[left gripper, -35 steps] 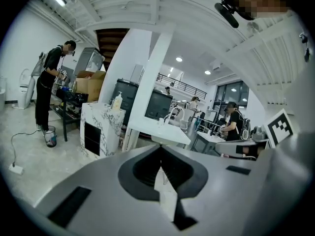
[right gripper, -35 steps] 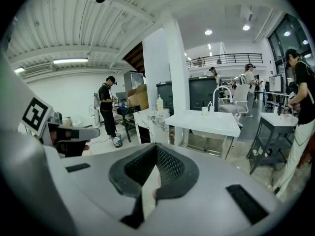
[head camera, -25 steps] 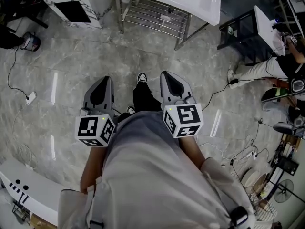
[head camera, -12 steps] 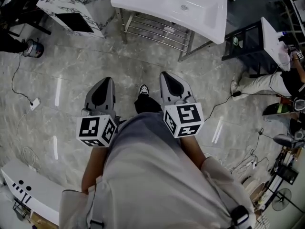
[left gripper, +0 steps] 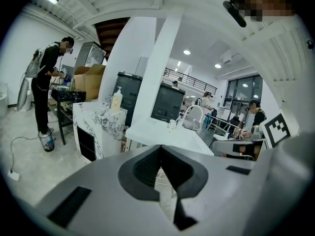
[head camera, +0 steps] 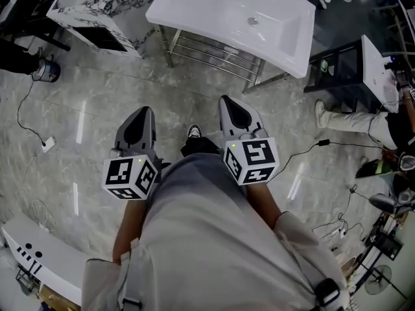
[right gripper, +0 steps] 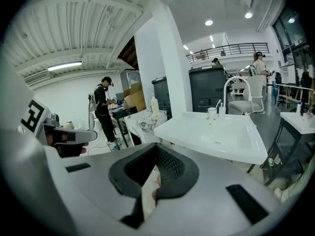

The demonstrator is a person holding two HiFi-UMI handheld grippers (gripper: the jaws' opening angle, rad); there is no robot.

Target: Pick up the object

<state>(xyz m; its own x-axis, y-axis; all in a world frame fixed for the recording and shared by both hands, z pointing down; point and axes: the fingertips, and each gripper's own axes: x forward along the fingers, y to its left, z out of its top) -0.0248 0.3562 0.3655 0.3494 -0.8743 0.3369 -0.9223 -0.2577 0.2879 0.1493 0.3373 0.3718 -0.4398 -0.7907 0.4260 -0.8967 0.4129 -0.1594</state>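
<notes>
No single object to pick up stands out. Ahead is a white sink on a metal rack; in the right gripper view the sink carries a small cup beside its tap. My left gripper and right gripper are held side by side over the marble floor, short of the sink. Both point forward and slightly down. In the left gripper view the left gripper has its jaws meeting at the tips, with nothing between them. The right gripper is shut too, and empty.
A marble-faced cabinet stands left of the sink, with a soap bottle on top. A black stand and a seated person's leg are at the right. Cables trail across the floor. A white bench sits near left.
The sink and cabinet have slid further into the head view as I walk toward them. Both grippers keep the same pose in front of my body, still shut.
</notes>
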